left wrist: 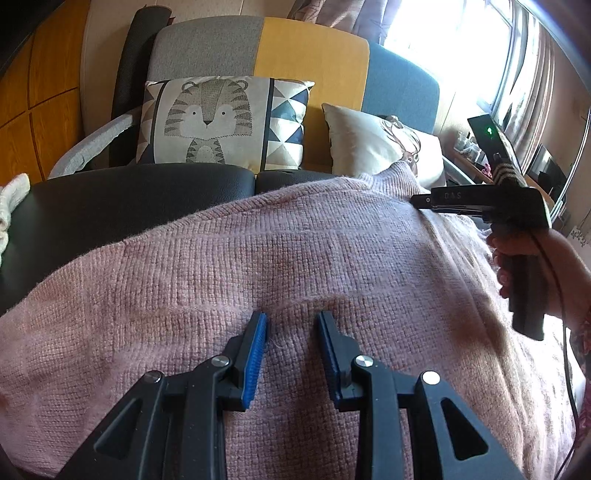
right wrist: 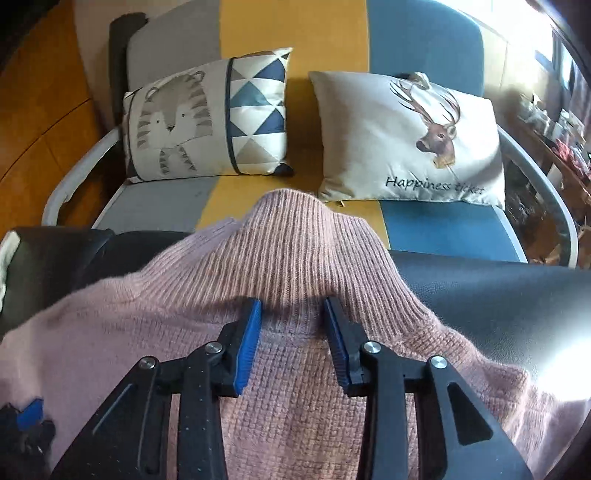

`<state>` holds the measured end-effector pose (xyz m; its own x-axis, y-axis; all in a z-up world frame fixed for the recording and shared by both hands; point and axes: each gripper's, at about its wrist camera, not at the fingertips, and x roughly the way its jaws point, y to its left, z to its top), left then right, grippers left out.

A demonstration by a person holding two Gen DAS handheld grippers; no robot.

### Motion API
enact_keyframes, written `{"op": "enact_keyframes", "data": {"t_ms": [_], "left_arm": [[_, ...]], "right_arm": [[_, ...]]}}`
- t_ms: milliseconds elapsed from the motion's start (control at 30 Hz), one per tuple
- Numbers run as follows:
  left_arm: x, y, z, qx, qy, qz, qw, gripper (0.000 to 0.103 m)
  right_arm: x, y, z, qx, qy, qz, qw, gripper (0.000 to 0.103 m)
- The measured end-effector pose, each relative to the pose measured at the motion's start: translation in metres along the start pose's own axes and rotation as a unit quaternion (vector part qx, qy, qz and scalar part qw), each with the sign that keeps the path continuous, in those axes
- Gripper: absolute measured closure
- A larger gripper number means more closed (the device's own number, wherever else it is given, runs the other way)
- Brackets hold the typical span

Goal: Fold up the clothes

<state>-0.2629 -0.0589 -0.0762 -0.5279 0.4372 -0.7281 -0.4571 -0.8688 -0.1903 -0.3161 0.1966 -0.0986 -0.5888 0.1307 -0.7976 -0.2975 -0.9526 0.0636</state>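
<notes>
Right now a pink knitted sweater (left wrist: 295, 251) lies spread over a black leather-look surface (left wrist: 129, 199), its ribbed collar (right wrist: 295, 236) pointing toward a sofa (right wrist: 295, 29) upholstered in grey, yellow and blue panels. The knit covers most of the near part of that black surface, leaving bare stretches at the left and at the far right.

The left gripper (left wrist: 291, 321) sits low over the body of the sweater with its two blue-padded fingers (left wrist: 255, 354) parted, a strip of pink knit showing plainly between them; nothing is pinched. Whether the tips press into the wool or merely hover just above it, I cannot tell.

The right gripper (right wrist: 293, 306) is up at the neck end, its jaws likewise standing apart, the tips right at the seam where the ribbed collar meets the body. It has hold of nothing either. From the left-hand camera you can see this tool from the side, a person's hand (left wrist: 524, 258) wrapped round its black handle, with a thin cable trailing down beside the wrist.

On the sofa two cushions lean against the backrest: a tiger cushion (left wrist: 221, 122) with a band of blue and beige triangles, and beside it a pale deer cushion (right wrist: 406, 140) bearing the words "Happiness ticket". A cream knitted item (left wrist: 11, 206) pokes in at the far left edge of the black surface. Bright daylight floods through a window (left wrist: 480, 48) on the right.
</notes>
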Motion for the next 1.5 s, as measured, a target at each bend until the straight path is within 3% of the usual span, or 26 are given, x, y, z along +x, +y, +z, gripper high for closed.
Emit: {"op": "enact_keyframes", "data": {"t_ms": [467, 533, 667, 733, 800, 867, 967, 1033, 1100, 1167, 1200, 1233, 1267, 1367, 1433, 1500], "left_arm": [[-0.001, -0.002, -0.002, -0.003, -0.001, -0.002, 1.0000, 0.074], [-0.001, -0.002, -0.001, -0.003, 0.000, 0.000, 1.0000, 0.074], [-0.003, -0.003, 0.000, -0.004, 0.006, 0.001, 1.0000, 0.074], [-0.006, -0.002, 0.001, -0.004, 0.015, -0.001, 0.9999, 0.074], [-0.015, 0.003, 0.003, -0.010, 0.022, -0.010, 0.9997, 0.074], [-0.034, 0.016, 0.001, -0.011, 0.004, -0.003, 0.9999, 0.074], [-0.060, 0.052, -0.008, -0.029, -0.020, 0.048, 0.9982, 0.074], [-0.064, 0.087, -0.021, -0.063, -0.005, 0.081, 0.9948, 0.074], [-0.073, 0.127, -0.032, -0.105, -0.001, 0.115, 0.9878, 0.074], [-0.084, 0.170, -0.043, -0.145, 0.013, 0.168, 0.9749, 0.075], [-0.090, 0.186, -0.046, -0.157, 0.016, 0.162, 0.9741, 0.076], [-0.102, 0.200, -0.052, -0.162, 0.000, 0.141, 0.9767, 0.076], [-0.109, 0.207, -0.056, -0.157, 0.001, 0.150, 0.9762, 0.077], [-0.129, 0.232, -0.070, -0.145, 0.006, 0.229, 0.9625, 0.076], [-0.145, 0.258, -0.079, -0.198, -0.019, 0.170, 0.9650, 0.077], [-0.151, 0.270, -0.081, -0.226, -0.020, 0.143, 0.9634, 0.078]], "right_arm": [[-0.051, 0.026, -0.034, 0.019, 0.005, 0.031, 0.999, 0.062], [-0.065, 0.050, -0.053, -0.003, 0.019, 0.051, 0.998, 0.062], [-0.073, 0.097, -0.100, -0.081, 0.052, 0.020, 0.995, 0.060], [-0.075, 0.103, -0.116, -0.096, 0.029, 0.000, 0.995, 0.052], [-0.073, 0.093, -0.122, -0.072, 0.009, 0.014, 0.997, 0.047], [-0.070, 0.081, -0.128, -0.044, -0.010, 0.032, 0.998, 0.046], [-0.067, 0.088, -0.127, -0.058, -0.016, 0.007, 0.998, 0.045], [-0.066, 0.094, -0.127, -0.071, -0.019, -0.012, 0.997, 0.041], [-0.065, 0.091, -0.124, -0.066, -0.019, -0.012, 0.998, 0.040], [-0.064, 0.085, -0.121, -0.054, -0.018, 0.002, 0.998, 0.039], [-0.069, 0.084, -0.123, -0.052, -0.018, 0.004, 0.998, 0.039], [-0.071, 0.085, -0.125, -0.054, -0.018, 0.003, 0.998, 0.039], [-0.071, 0.085, -0.125, -0.057, -0.018, -0.002, 0.998, 0.039], [-0.074, 0.087, -0.129, -0.061, -0.019, -0.006, 0.998, 0.039], [-0.074, 0.086, -0.129, -0.060, -0.019, -0.005, 0.998, 0.039], [-0.074, 0.086, -0.129, -0.063, -0.017, -0.008, 0.998, 0.039]]}}
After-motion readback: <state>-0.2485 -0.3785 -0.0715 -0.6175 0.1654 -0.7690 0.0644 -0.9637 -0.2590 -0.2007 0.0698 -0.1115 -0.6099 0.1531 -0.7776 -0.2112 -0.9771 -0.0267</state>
